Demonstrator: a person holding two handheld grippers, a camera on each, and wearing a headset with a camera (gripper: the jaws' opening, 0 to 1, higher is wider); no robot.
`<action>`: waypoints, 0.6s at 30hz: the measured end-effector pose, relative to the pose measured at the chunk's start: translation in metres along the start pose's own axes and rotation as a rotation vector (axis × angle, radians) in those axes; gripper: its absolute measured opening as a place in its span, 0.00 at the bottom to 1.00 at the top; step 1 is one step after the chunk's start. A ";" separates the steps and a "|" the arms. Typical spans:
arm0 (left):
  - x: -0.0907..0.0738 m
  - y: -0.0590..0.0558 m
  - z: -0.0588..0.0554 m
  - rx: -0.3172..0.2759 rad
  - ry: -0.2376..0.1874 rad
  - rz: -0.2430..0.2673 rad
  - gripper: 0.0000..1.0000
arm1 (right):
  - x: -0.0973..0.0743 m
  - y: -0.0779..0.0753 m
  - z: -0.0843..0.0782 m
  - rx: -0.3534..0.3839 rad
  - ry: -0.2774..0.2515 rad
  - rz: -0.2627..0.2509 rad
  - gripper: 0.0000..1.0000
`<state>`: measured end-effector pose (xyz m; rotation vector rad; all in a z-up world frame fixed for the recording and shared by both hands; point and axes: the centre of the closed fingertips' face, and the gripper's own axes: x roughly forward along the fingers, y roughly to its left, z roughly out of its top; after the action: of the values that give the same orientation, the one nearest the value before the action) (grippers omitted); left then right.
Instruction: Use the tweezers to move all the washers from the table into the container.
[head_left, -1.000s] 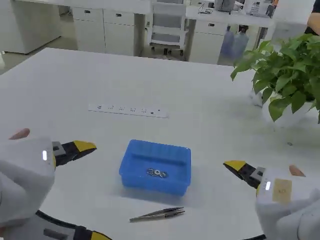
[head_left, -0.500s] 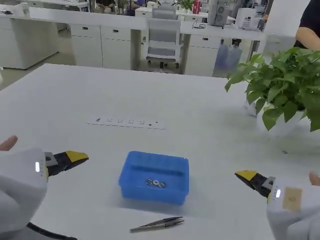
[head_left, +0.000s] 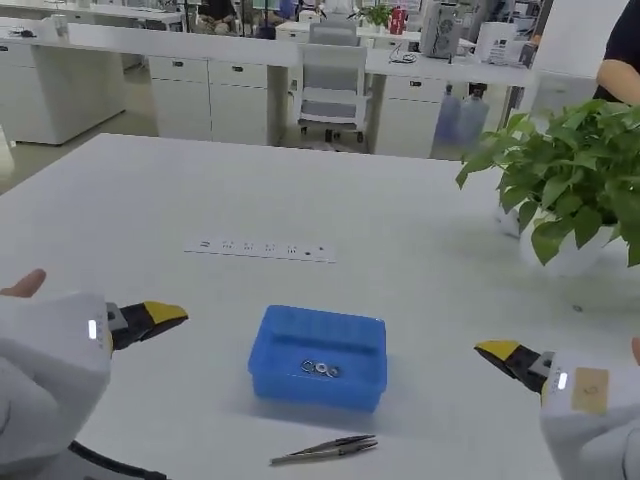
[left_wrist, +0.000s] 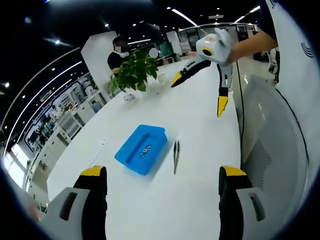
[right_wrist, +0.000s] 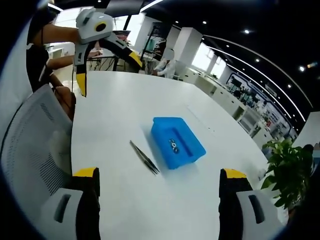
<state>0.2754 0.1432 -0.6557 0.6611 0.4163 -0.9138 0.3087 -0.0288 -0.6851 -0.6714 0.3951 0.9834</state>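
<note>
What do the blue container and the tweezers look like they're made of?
Blue container: probably plastic, matte, judging by its even saturated colour and moulded walls. Tweezers: probably metal, thin grey prongs with a dull sheen.

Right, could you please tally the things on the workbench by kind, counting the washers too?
Blue container: 1
Washers, all inside it: 3, as far as I can tell
Tweezers: 1
Power strip: 1
Potted plant: 1
Total: 7
</note>
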 end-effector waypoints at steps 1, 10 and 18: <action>0.000 0.000 0.000 0.007 0.007 0.002 0.98 | 0.001 -0.001 -0.001 -0.002 0.007 -0.002 1.00; 0.002 0.003 0.016 -0.020 -0.032 0.018 0.98 | 0.001 -0.004 0.003 0.038 -0.001 -0.005 1.00; 0.000 0.000 0.009 -0.043 -0.013 0.011 0.99 | 0.001 -0.001 0.000 0.037 -0.004 0.010 1.00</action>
<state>0.2761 0.1370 -0.6490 0.6176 0.4195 -0.8957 0.3103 -0.0289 -0.6850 -0.6344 0.4123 0.9844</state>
